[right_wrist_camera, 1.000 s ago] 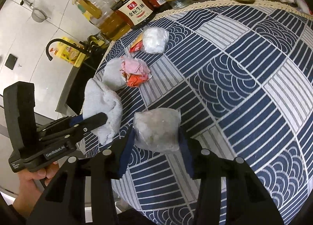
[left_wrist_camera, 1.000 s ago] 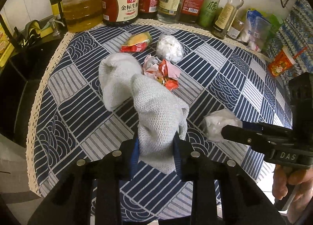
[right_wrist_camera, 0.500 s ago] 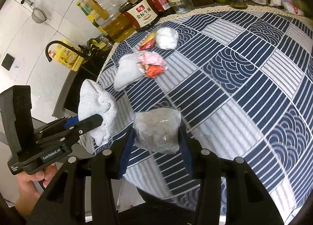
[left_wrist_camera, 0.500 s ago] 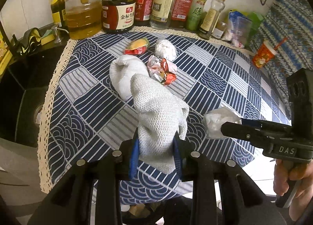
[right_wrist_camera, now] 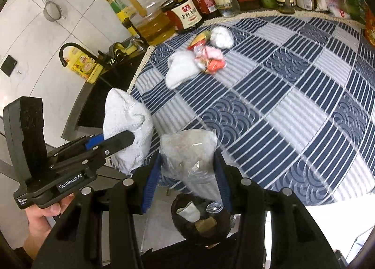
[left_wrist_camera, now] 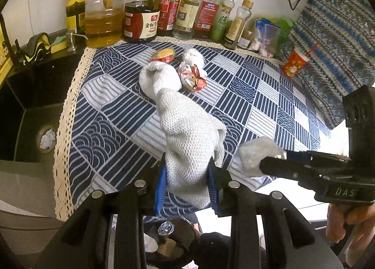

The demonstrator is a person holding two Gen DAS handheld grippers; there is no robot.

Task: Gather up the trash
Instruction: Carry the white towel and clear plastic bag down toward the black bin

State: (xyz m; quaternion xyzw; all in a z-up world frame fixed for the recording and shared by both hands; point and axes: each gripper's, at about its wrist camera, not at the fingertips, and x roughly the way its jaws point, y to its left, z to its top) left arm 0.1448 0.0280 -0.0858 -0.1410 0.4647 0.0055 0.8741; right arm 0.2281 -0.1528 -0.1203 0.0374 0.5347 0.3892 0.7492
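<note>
My left gripper [left_wrist_camera: 187,184] is shut on a white knitted glove [left_wrist_camera: 187,138] and holds it past the table's near edge, above a black trash bin [left_wrist_camera: 173,241]. My right gripper [right_wrist_camera: 187,177] is shut on a crumpled clear plastic bag [right_wrist_camera: 187,152], also above the bin [right_wrist_camera: 201,219]. A second white glove [left_wrist_camera: 159,79], a red and silver wrapper [left_wrist_camera: 193,77], a white paper ball [left_wrist_camera: 193,57] and a yellow-red wrapper [left_wrist_camera: 164,54] lie on the blue patterned tablecloth [left_wrist_camera: 257,95].
Bottles of oil and sauce [left_wrist_camera: 140,18] line the back edge. An orange cup with a straw [left_wrist_camera: 295,63] and snack bags [left_wrist_camera: 269,35] stand at the back right. A dark sink [left_wrist_camera: 23,109] lies to the left of the table.
Both grippers have pulled back from the table with their loads. They now hang beyond the near edge, and the trash bin has come into view below them.
</note>
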